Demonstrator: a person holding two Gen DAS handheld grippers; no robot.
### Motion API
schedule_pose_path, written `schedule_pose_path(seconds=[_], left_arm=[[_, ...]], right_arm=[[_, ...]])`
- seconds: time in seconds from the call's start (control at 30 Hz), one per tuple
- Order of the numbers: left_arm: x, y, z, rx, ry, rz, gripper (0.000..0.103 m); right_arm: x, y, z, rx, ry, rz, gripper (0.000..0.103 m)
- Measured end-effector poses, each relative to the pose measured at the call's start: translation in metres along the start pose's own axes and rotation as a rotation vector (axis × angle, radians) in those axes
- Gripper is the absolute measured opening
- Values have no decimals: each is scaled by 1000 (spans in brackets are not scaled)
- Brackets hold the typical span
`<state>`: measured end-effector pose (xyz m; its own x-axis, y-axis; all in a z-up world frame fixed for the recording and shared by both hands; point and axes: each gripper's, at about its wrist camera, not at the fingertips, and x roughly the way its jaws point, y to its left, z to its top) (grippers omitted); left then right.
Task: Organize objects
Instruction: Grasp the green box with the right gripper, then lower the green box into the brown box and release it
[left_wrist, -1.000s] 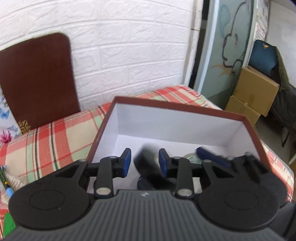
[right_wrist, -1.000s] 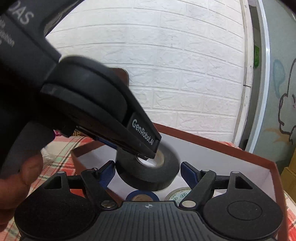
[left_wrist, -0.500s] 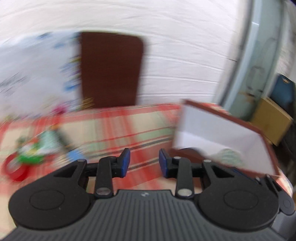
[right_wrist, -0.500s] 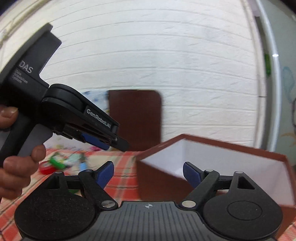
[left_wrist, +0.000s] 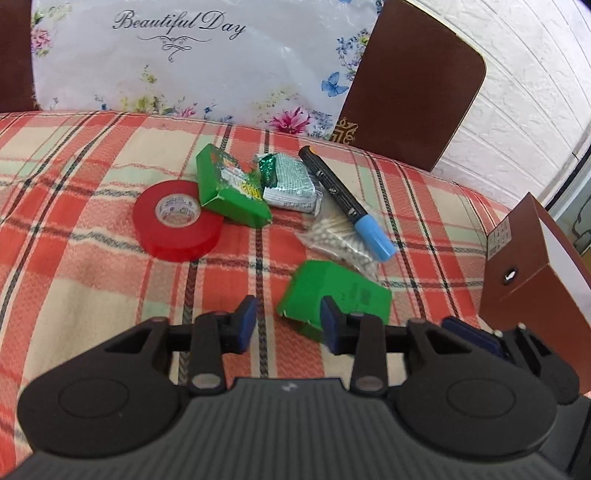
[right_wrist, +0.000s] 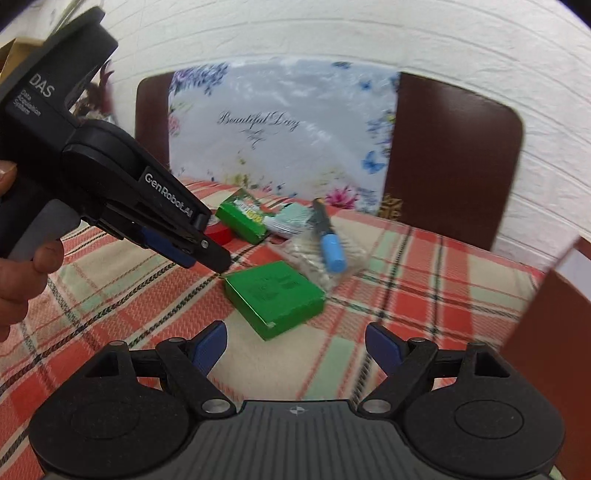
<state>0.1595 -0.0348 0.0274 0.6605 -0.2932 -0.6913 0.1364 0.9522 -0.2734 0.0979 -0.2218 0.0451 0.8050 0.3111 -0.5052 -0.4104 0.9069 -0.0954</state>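
The left gripper is seen with its jaws opening and nothing between them, angled down at the near green box lying flat on the plaid cloth. The right gripper is held wide and empty, just short of the same box. The box is judged light, thin cardboard, easily crushed; it is best taken across its narrow sides. Beyond it, the marker is laid over a slippery bag of swabs, with red tape nearby.
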Motion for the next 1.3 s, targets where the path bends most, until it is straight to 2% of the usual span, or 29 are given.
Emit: schedule_pose_path(seconds=[0.13,0.2,0.27,0.3,0.33,0.37,0.47,0.6,0.77,0.97,1.13,1.3], left_arm=[[15,-3,8,38,-2,-43,72],[25,-8,9,52,15,-72,76],[38,-13,4,80,58,-98,70],[38,-16,-1,107,41,-95,65],[36,-19,-5,127,32,-116,52],[35,-19,-7,109,50,-168,47],[24,-24,-12,90,49,-163,42],[-4,-38,-12,104,24,-191,39],[-39,-89,-6,195,-55,-254,39],[-57,-172,7,318,-116,-370,39],[-35,-240,5,399,-100,-448,39],[1,-286,-4,444,-39,-468,39]], right_arm=[[28,0,10,-4,47,14,81],[40,2,11,-10,70,16,81],[52,0,9,5,89,29,80],[54,-2,10,31,90,41,80],[57,-4,10,57,97,53,79],[57,-6,10,76,97,59,72],[51,-5,7,81,84,65,62],[31,2,4,103,47,38,58],[-17,1,7,86,-67,-73,57],[-78,-42,12,134,-202,-237,57],[-113,-91,0,176,-242,-386,57],[-120,-140,-22,267,-200,-454,57]])
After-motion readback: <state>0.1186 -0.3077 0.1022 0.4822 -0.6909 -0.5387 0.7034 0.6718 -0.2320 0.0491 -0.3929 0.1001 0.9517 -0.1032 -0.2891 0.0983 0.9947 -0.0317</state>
